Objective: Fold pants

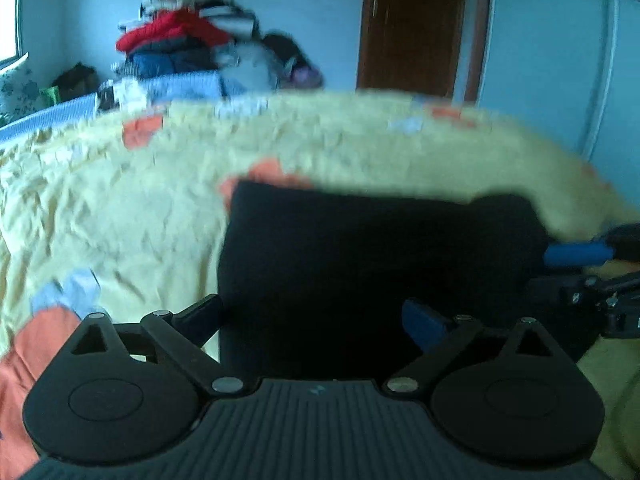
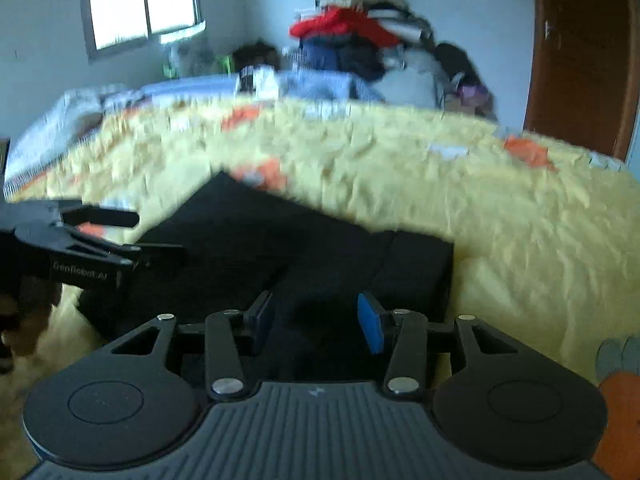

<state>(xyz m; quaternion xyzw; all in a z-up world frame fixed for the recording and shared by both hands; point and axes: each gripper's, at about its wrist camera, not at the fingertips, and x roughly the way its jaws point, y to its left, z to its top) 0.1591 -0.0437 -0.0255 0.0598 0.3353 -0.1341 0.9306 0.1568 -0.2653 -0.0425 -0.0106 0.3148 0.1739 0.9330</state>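
Both grippers hovered over the folded black pants (image 1: 360, 264): left gripper (image 1: 320, 316) with jaws spread wide and empty, right gripper (image 2: 318, 322) with jaws partly apart, gripping nothing. Pants lay on the bed's yellow bedspread (image 1: 120, 208), clothes pile (image 1: 180, 36) behind.
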